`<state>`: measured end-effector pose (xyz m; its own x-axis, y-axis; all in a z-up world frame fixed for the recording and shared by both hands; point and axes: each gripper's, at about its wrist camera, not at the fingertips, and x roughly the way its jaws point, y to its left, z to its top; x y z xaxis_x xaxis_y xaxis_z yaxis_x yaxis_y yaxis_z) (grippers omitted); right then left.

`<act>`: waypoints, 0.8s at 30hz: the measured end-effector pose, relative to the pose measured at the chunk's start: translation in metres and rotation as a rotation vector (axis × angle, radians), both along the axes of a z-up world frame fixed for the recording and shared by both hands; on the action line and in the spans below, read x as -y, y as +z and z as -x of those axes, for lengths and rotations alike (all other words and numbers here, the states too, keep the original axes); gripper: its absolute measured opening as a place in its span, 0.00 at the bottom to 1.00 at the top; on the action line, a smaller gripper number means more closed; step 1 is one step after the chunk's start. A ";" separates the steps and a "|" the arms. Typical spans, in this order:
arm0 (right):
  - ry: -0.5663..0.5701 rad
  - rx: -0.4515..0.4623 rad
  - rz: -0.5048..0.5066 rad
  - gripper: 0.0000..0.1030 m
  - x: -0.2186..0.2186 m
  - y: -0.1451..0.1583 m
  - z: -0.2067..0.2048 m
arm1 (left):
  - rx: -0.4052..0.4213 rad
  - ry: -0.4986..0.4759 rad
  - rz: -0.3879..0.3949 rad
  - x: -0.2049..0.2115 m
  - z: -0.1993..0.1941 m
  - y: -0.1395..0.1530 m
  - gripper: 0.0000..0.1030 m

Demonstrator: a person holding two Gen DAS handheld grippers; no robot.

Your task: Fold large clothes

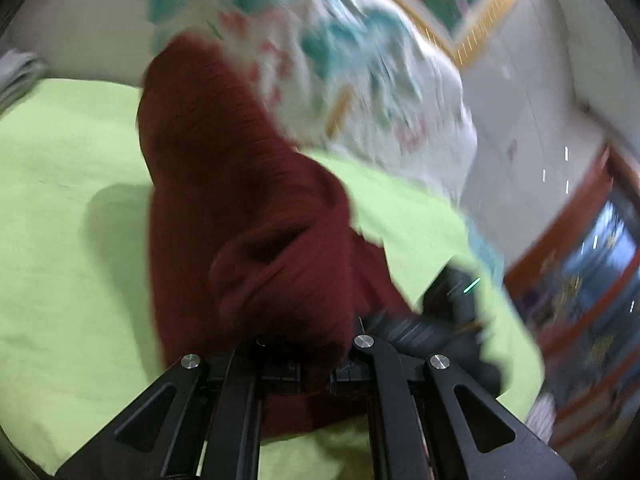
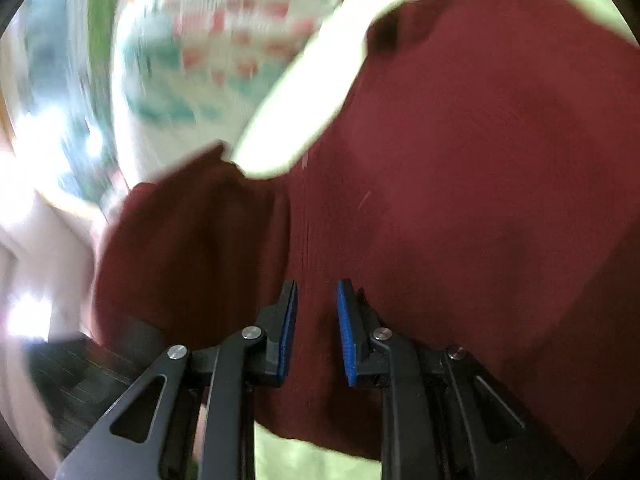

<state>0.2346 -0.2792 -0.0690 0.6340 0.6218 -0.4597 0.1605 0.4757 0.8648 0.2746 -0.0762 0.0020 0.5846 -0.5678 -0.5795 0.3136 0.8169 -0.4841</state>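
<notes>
A dark red knitted garment [image 1: 240,200] rises in a bunched ridge off the lime green bed sheet [image 1: 60,200]. Its near end is gathered over my left gripper [image 1: 314,372], which is shut on the cloth, and the fabric hides its fingertips. In the right wrist view the same garment [image 2: 460,180] fills most of the picture, lifted clear of the sheet [image 2: 288,120]. My right gripper [image 2: 317,328] has its blue pads [image 2: 346,332] pressed on a thick fold of the red cloth, which runs between them. Both views are blurred by motion.
A white quilt with teal and pink print [image 1: 340,60] is heaped at the far side of the bed. A blurred black device [image 1: 448,312] sits low beside the garment. A gold-framed picture [image 1: 460,8] and wooden cabinet [image 1: 580,260] stand beyond. Grey folded cloth [image 1: 20,76] lies far left.
</notes>
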 end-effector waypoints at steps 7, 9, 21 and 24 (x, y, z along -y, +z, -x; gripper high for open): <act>-0.032 0.008 -0.101 0.47 0.044 0.006 0.008 | -0.087 -0.049 -0.030 0.039 -0.005 -0.048 0.06; 0.010 0.008 -0.051 0.61 0.036 0.013 -0.001 | -0.075 -0.052 -0.029 0.039 -0.004 -0.045 0.06; 0.175 -0.089 0.166 0.48 -0.007 0.012 -0.094 | -0.066 -0.065 -0.015 0.027 -0.005 -0.049 0.06; 0.209 -0.067 0.171 0.19 -0.009 0.016 -0.097 | -0.064 -0.067 -0.027 0.031 -0.005 -0.047 0.06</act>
<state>0.3318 -0.2707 -0.0530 0.4653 0.6455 -0.6057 0.0974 0.6428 0.7598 0.2793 -0.1068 -0.0455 0.5069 -0.5880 -0.6303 0.3368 0.8082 -0.4830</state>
